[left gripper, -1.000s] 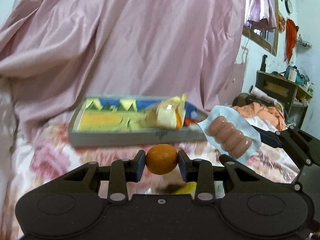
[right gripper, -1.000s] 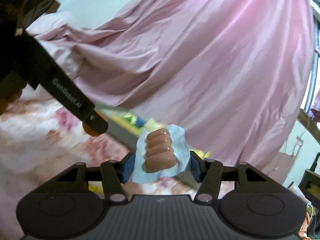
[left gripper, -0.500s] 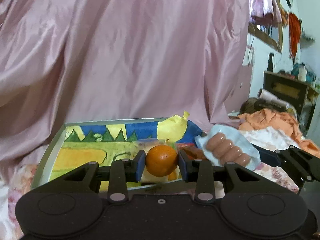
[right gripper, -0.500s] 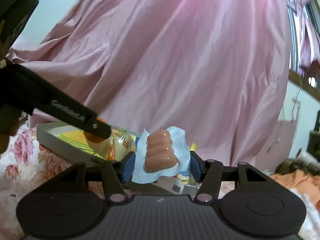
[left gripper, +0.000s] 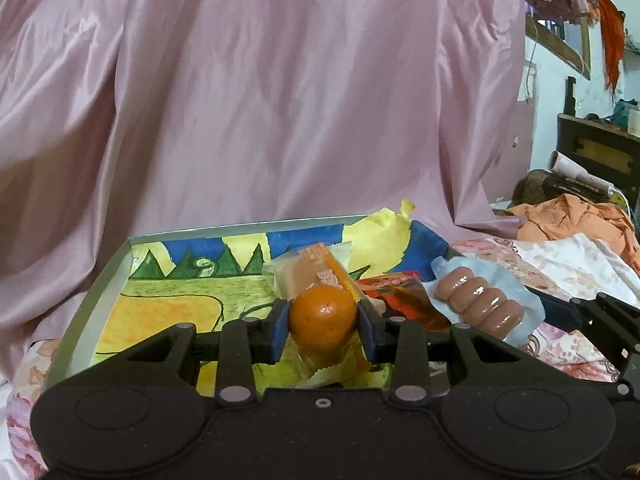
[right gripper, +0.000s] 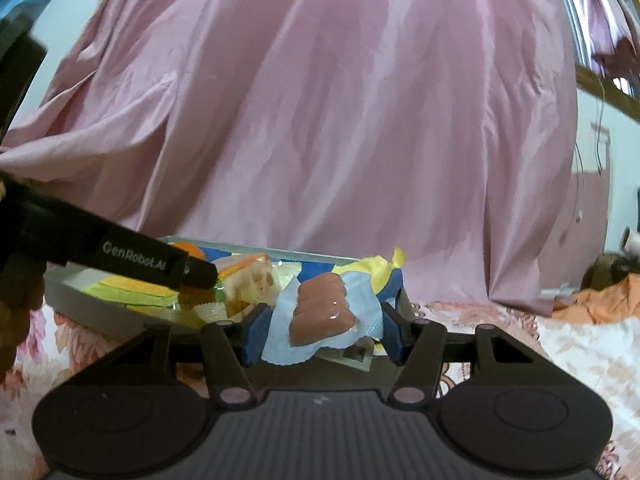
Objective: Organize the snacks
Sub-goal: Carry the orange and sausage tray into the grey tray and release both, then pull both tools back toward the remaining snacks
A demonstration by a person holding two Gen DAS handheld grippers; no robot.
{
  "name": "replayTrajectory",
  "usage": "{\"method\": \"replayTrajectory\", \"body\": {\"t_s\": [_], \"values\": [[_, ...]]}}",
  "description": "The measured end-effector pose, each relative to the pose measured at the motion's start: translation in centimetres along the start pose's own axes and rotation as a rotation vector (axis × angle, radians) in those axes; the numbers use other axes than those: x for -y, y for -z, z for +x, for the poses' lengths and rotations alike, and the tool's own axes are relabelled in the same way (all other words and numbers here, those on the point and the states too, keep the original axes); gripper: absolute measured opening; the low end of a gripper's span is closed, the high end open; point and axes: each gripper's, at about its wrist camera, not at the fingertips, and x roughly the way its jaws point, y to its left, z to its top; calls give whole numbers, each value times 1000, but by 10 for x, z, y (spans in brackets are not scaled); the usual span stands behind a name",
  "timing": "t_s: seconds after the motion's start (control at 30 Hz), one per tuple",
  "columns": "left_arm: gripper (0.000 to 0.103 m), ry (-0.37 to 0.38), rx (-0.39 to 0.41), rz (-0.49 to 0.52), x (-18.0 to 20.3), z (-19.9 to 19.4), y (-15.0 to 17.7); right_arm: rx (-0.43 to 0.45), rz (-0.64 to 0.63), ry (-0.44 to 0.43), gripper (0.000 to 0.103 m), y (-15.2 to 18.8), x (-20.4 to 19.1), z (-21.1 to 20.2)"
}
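Observation:
My left gripper [left gripper: 323, 317] is shut on a small orange [left gripper: 322, 316], held over the near part of a grey tray [left gripper: 92, 300] lined with a painted yellow, green and blue paper. A clear-wrapped orange snack [left gripper: 316, 270] and a red packet [left gripper: 404, 300] lie in the tray. My right gripper [right gripper: 320, 330] is shut on a pack of sausages [right gripper: 322, 308] in a pale blue wrapper, at the tray's near right corner. That sausage pack [left gripper: 478, 308] shows right of the orange in the left wrist view. The left gripper's finger [right gripper: 132, 262] crosses the right wrist view from the left.
A pink satin sheet [left gripper: 280, 100] hangs behind the tray. The tray [right gripper: 64, 292] rests on a floral bedspread [right gripper: 500, 320]. Orange and white clothes [left gripper: 576, 220] are piled at the right, with a dark wooden shelf [left gripper: 600, 152] behind them.
Both grippers have moved forward to the tray, each still holding its item. The orange now hangs over the tray's inside, and the right gripper has rolled level.

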Motion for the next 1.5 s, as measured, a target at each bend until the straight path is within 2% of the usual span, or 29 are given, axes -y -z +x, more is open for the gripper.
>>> {"method": "replayTrajectory", "body": {"t_s": [0.2,0.27,0.3,0.37,0.4,0.47,0.57,0.73,1.03,1.5], "values": [[47,-29,-7,-16,0,4,0,-29,39,7,67,1,11,9],[53,-37,-8,-16,1,4,2,-33,42,5,69,0,12,11],[60,-38,-12,-17,1,3,3,-33,45,4,70,1,11,10],[70,-44,-11,-24,1,1,5,-26,45,3,81,0,10,8],[73,-47,-8,-30,0,-1,5,-19,44,3,82,0,9,6],[86,-54,2,-51,-2,-6,5,-10,39,2,86,-1,8,4],[97,-78,18,-99,-7,-16,2,3,34,10,92,-6,6,-1],[102,-116,54,-150,-17,-40,-6,43,51,24,102,-19,7,-18],[102,-151,113,-233,-32,-101,-9,113,85,40,103,-44,4,-64],[102,-184,140,-295,-44,-187,39,106,69,43,103,-51,-15,-131]]}}
